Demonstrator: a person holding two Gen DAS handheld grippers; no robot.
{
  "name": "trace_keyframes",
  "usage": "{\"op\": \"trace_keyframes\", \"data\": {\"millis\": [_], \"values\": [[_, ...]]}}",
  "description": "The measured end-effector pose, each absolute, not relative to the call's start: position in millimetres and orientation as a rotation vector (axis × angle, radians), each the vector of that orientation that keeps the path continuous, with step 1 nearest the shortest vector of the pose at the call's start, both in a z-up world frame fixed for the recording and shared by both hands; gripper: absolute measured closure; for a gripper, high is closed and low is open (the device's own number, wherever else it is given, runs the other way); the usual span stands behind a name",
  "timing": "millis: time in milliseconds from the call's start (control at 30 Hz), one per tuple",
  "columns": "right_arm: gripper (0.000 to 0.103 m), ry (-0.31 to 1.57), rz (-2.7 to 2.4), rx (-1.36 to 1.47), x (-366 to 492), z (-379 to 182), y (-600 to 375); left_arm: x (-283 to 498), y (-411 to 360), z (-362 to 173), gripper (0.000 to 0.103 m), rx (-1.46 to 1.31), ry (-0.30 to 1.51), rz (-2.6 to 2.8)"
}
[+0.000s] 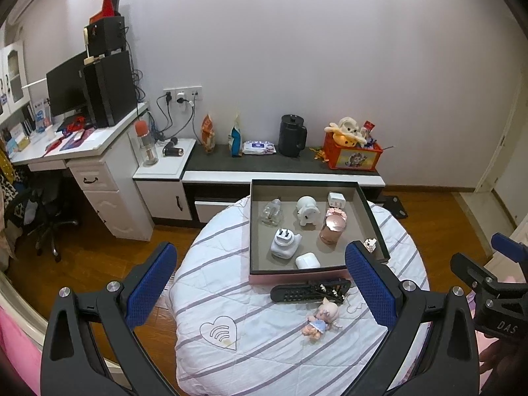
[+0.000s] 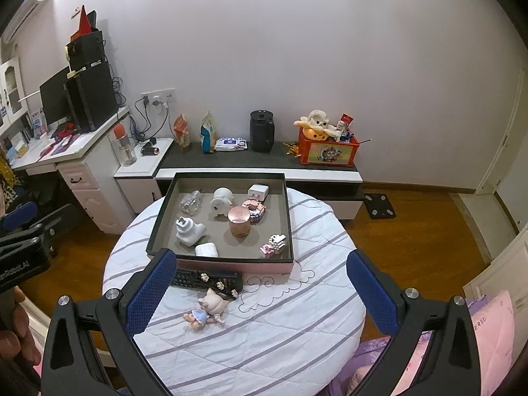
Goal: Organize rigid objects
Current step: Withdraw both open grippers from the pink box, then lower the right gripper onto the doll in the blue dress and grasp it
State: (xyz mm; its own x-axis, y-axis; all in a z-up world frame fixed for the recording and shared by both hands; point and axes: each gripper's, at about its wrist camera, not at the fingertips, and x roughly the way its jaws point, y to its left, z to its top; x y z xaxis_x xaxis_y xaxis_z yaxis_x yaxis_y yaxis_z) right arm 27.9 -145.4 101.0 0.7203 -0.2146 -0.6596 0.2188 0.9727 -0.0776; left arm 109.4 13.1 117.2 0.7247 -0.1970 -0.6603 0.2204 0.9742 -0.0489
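A shallow box [image 1: 254, 231] [image 2: 165, 211] with a pink base stands on a round table under a striped cloth [image 1: 231, 297] [image 2: 297, 313]. Inside it are a glass bottle [image 2: 190, 202], a white figurine [image 2: 221, 200], white chargers [image 2: 189, 231], a white earbud case [image 2: 206, 249], a pink round jar [image 2: 240, 220] and small block models [image 2: 274, 245]. In front of the box lie a black remote [image 1: 308, 291] [image 2: 206, 279] with a flowered hair clip [image 2: 219, 284] on it, and a small doll [image 1: 321, 318] [image 2: 208, 310]. My left gripper [image 1: 260, 287] and right gripper [image 2: 260, 292] are open, empty, above the table's near side.
A low black-and-white cabinet [image 2: 257, 168] against the wall carries a black kettle [image 2: 261, 131], snack bags, wipes and an orange toy crate [image 2: 328, 151]. A white desk [image 1: 66, 151] with monitor and office chair stands left. Wooden floor surrounds the table; a pink cushion [image 2: 495, 330] lies right.
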Motion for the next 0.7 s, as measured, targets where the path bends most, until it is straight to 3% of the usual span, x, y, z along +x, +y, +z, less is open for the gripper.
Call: {"op": "trace_keyframes", "data": {"millis": [400,700], "values": [[0.000,0.800,-0.227,0.018,41.8,77.7,-149.2,114.1,12.0,93.1,0.000,0.066,0.777,-0.234],[0.000,0.930,-0.192,0.030,62.9,26.7,-153.2,127.5,7.9,34.9,0.000,0.092,0.892,-0.229]]}}
